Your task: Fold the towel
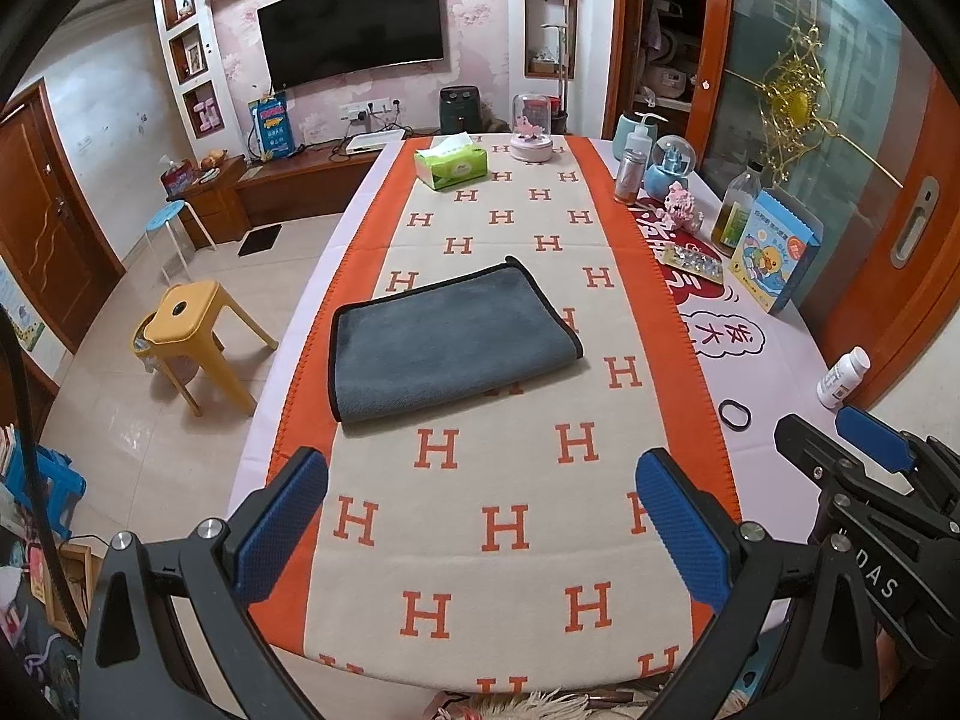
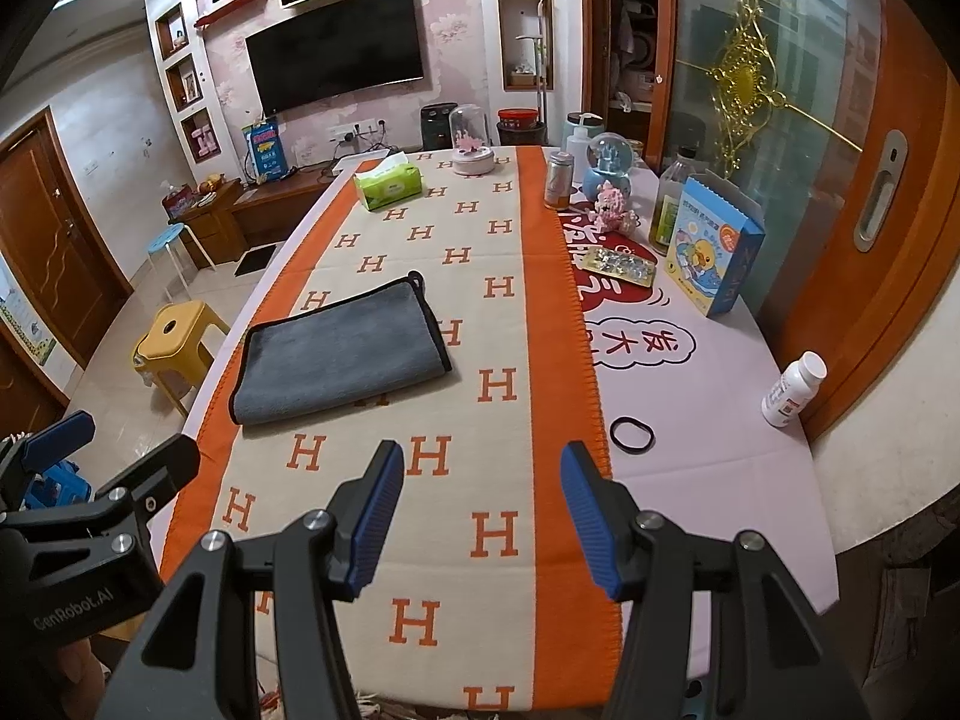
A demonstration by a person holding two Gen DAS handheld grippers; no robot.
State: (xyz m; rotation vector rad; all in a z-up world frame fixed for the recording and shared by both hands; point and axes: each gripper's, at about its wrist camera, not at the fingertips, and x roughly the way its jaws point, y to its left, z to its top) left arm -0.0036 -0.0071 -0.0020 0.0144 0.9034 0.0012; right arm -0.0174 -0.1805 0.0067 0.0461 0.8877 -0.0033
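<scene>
A grey towel with black trim [image 1: 450, 339] lies folded flat on the cream and orange H-pattern runner [image 1: 510, 540], near its left border. It also shows in the right wrist view [image 2: 339, 357]. My left gripper [image 1: 480, 516] is open and empty, held above the runner in front of the towel. My right gripper [image 2: 480, 510] is open and empty, also held above the runner, to the right of the towel and nearer than it. Each gripper shows at the edge of the other's view.
A green tissue box [image 1: 450, 165] and a pink glass-dome ornament [image 1: 531, 129] stand at the table's far end. Bottles, a snow globe, a blue carton [image 1: 774, 255], a white pill bottle [image 2: 792, 390] and a black hair band [image 2: 631, 435] line the right side. A yellow stool [image 1: 192, 336] stands left.
</scene>
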